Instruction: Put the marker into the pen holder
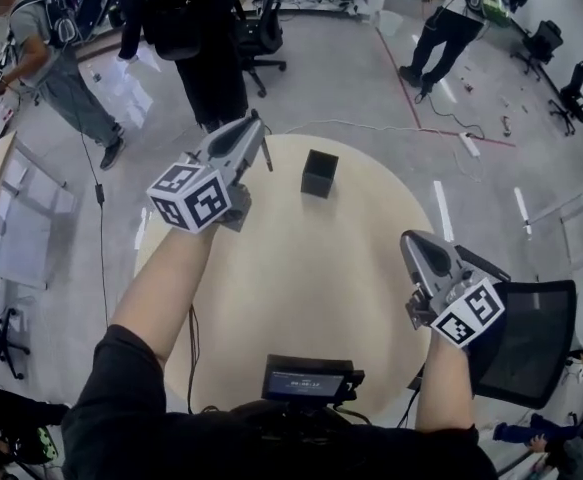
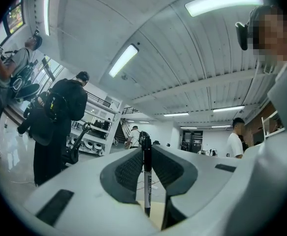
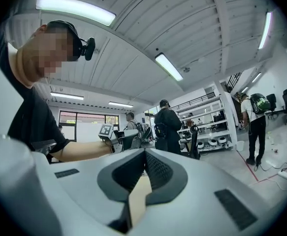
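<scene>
A black marker (image 1: 265, 154) hangs upright between the jaws of my left gripper (image 1: 260, 130), which is shut on it over the far left of the round beige table (image 1: 301, 278). In the left gripper view the marker (image 2: 146, 181) stands upright between the ribbed pads (image 2: 129, 170). The black square pen holder (image 1: 319, 173) stands on the table, a little right of the marker and apart from it. My right gripper (image 1: 412, 238) hovers at the table's right edge, its jaws closed together with nothing between them (image 3: 144, 154).
A black mesh chair (image 1: 531, 343) stands right of the table beside my right hand. A dark device (image 1: 306, 380) sits at the table's near edge. A person in black (image 1: 206, 58) stands just beyond the table; others, chairs and cables are farther off.
</scene>
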Demonstrator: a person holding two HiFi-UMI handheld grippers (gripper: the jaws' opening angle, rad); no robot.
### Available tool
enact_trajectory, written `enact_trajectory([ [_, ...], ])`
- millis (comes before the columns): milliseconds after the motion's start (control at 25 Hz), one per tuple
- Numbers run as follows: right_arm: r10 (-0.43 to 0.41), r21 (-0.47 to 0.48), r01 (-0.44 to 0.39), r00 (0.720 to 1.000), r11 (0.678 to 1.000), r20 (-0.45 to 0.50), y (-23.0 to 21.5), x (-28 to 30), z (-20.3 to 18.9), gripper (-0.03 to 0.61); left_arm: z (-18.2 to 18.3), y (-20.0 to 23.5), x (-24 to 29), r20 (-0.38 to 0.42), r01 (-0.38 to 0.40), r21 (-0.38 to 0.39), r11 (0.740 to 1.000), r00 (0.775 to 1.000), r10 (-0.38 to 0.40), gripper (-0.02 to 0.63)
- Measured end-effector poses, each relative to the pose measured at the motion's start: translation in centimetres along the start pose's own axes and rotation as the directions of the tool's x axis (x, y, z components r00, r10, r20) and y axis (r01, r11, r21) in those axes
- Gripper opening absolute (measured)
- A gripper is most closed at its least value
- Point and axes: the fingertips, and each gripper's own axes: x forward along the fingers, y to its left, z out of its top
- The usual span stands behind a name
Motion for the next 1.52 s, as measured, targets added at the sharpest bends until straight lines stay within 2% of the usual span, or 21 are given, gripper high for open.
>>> enact_trajectory([
  [240, -0.023, 0.043, 0.023, 1.000, 0.999, -0.001, -3.9, 1.6, -3.6, 0.004, -5.4, 2.1, 6.2, 0.008, 0.028, -0.002, 1.000, 1.000, -0.028, 0.060],
  [360, -0.029, 0.057, 0.029, 1.000, 0.998, -0.003, -5.1, 2.3, -5.4, 0.003, -8.4, 3.0, 8.3, 0.009, 0.051, -0.027, 0.998, 0.999, -0.050, 0.060],
  [640, -0.041, 0.072, 0.042, 0.999, 0.997, -0.007, -7.3, 3.0, -8.6, 0.005, -16.1, 4.5, 11.8, -0.052, 0.049, -0.023, 0.999, 0.997, -0.050, 0.060],
  [960, -0.055, 0.081, 0.056, 0.998, 0.995, -0.023, -9.1, 2.2, -11.3, 0.005, -21.2, 4.8, 14.2, -0.099, 0.059, 0.016, 0.998, 0.994, -0.057, 0.058],
  [1360, -0.079, 0.092, 0.083, 0.996, 0.992, -0.042, -10.7, 1.2, -12.3, 0.004, -25.2, 5.7, 15.6, -0.163, 0.044, 0.052, 0.998, 0.986, -0.035, 0.058],
  [1520, -0.081, 0.095, 0.085, 0.996, 0.992, -0.044, -10.5, 0.7, -12.4, 0.005, -27.9, 5.5, 15.4, -0.242, 0.045, 0.028, 0.999, 0.970, -0.037, 0.075],
])
